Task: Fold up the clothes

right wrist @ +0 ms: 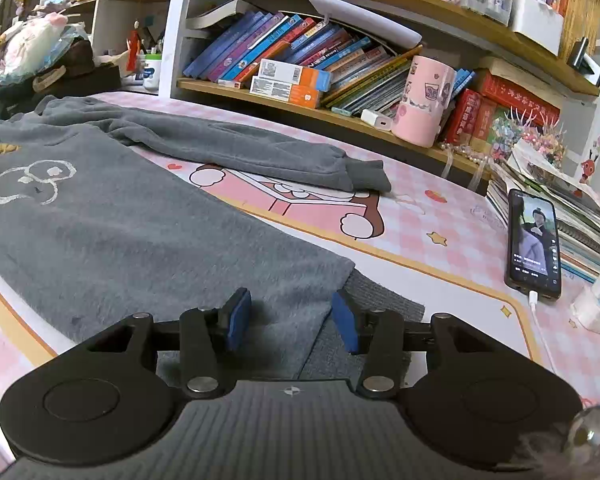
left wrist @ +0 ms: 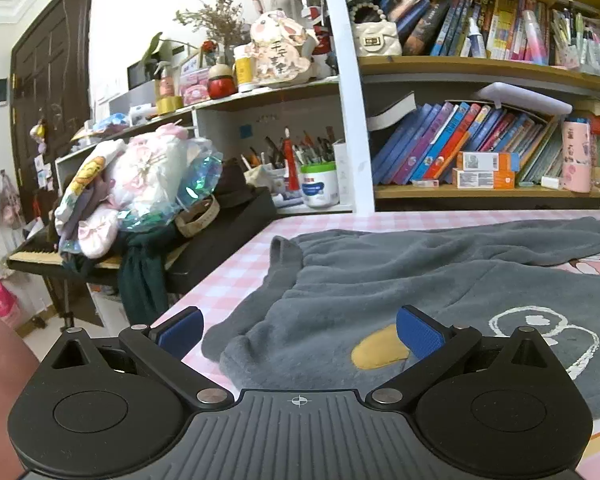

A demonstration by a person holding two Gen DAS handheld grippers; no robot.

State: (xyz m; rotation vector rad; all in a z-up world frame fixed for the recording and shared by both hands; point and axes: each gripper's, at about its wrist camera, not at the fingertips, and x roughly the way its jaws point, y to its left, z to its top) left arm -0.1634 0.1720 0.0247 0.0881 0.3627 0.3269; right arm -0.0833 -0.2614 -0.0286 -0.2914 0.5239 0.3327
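**Grey fleece garment spread on the table**

The grey garment [right wrist: 112, 220] lay flat on the table [right wrist: 452, 216], which had a pink checked cover with a cartoon print. It was of soft, fuzzy fleece, with a white outline drawing [right wrist: 28, 182] and a yellow patch [left wrist: 378, 346] on it. One long part with a ribbed cuff [right wrist: 366, 176] stretched along the far edge, near the bookshelf [right wrist: 380, 120]. A darker ribbed hem showed at the near edge.

The left gripper [left wrist: 300, 330] was over the garment with its fingers released and wide apart. The right gripper [right wrist: 292, 316] was over the hem, its fingers also apart and holding nothing.

A phone [right wrist: 534, 240] lay near the right edge; its writing was too small to read.
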